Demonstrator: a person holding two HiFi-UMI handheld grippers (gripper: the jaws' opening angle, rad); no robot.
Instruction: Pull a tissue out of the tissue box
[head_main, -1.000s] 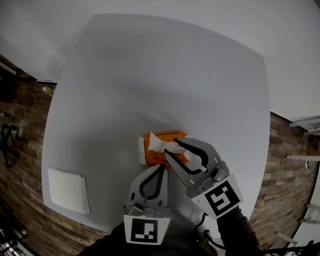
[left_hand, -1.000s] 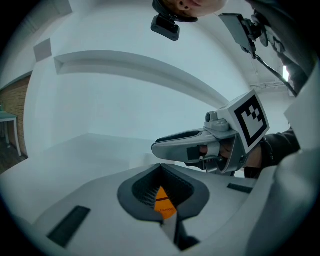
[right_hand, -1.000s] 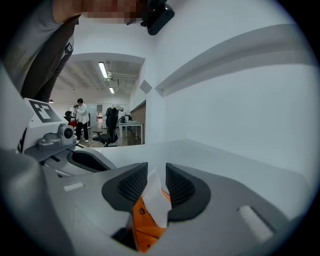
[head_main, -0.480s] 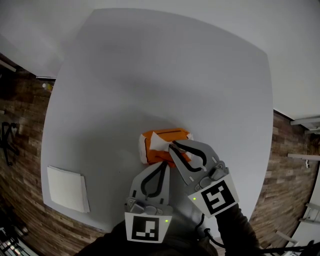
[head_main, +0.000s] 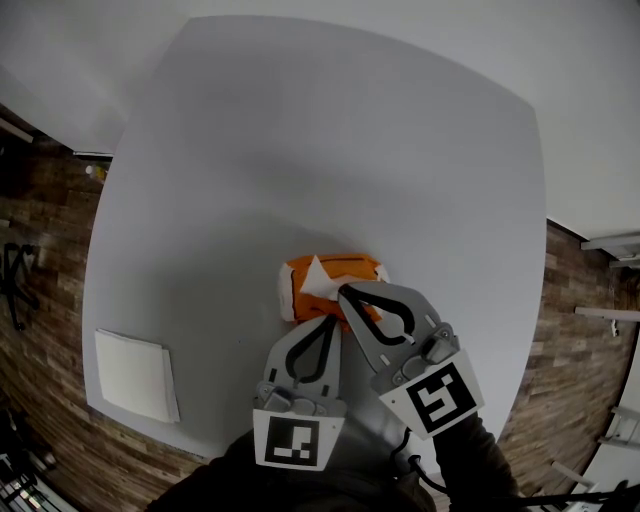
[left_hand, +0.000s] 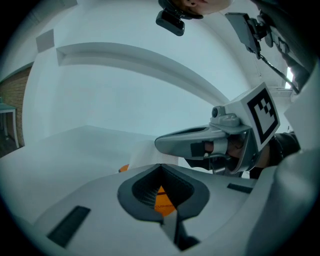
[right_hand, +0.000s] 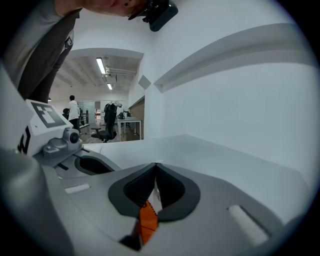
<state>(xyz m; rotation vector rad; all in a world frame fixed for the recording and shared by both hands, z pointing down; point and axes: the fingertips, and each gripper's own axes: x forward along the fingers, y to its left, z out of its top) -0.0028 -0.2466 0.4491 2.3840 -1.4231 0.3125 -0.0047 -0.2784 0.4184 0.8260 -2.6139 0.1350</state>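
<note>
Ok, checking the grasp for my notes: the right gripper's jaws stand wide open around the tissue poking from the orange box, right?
Not open: the right gripper is shut on the tissue poking from the orange box; the right gripper view shows its jaws pinching it.

Orange box, white tissue, grey tools on a pale table.
Tissue box (head_main: 360, 270) is bright orange, and the tissue (head_main: 318, 277) is plain white. Table (head_main: 300, 150) is flat light grey with no pattern. Left gripper (head_main: 326, 323) and right gripper (head_main: 344, 292) are mid grey with black inner pads. Their marker cubes (head_main: 291, 443) show black squares on white. Floor (head_main: 40, 200) is brown, in brick-like wood blocks. Sheet stack (head_main: 137, 377) is white.
</note>
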